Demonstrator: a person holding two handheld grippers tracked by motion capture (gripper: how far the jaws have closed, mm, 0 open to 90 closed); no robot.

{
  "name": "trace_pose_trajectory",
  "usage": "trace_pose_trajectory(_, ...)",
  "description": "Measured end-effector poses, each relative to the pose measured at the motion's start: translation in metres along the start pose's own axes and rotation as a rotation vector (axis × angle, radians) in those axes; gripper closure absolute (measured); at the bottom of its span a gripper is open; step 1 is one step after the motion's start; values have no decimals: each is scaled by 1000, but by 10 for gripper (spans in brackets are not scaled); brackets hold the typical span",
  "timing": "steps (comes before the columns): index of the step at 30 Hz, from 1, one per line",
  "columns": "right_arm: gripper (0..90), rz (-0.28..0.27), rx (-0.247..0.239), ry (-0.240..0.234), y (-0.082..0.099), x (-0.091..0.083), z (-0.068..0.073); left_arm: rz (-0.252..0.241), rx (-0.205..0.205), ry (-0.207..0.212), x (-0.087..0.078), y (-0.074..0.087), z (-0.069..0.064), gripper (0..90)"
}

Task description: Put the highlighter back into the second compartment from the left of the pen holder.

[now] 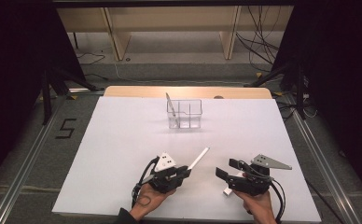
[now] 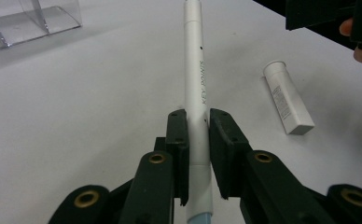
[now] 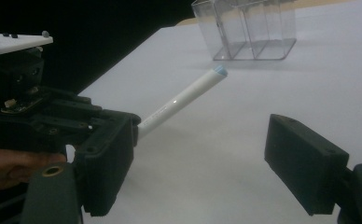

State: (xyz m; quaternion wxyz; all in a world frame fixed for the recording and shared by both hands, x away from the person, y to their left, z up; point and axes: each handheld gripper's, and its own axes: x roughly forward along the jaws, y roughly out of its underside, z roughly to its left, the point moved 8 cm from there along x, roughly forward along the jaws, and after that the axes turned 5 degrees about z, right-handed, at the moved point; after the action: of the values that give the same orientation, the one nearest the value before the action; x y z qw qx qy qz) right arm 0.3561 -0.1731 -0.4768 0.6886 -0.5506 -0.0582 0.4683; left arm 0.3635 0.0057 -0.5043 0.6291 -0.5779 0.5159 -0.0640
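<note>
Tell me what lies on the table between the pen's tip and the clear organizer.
Nothing: in the high view the white table is bare between the pen, clamped in the left gripper, and the clear organizer.

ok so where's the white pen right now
The white pen is clamped in the left gripper, near the table's front edge in the high view, tip angled toward the clear organizer, with the right gripper beside it.

Clear organizer [image 1: 184, 113] with pen [image 1: 170, 105], far side.

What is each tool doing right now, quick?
Left tool: closed on the long white plastic pen, lifted off the white table.
Right tool: open, holding nothing.
</note>
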Motion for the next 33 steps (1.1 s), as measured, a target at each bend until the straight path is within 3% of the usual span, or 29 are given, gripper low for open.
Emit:
trace_pose_trajectory(5,250,-7,37,-51,-3,8,6,-32,3,6,-3,-2,-1,778)
trace_pose_trajectory(20,271,-8,82,-84,-11,31,14,-108,-7,8,-10,-8,1,778)
trace_pose_trajectory(33,336,-9,195,-204,-20,53,23,-137,-1,8,-14,-10,0,778)
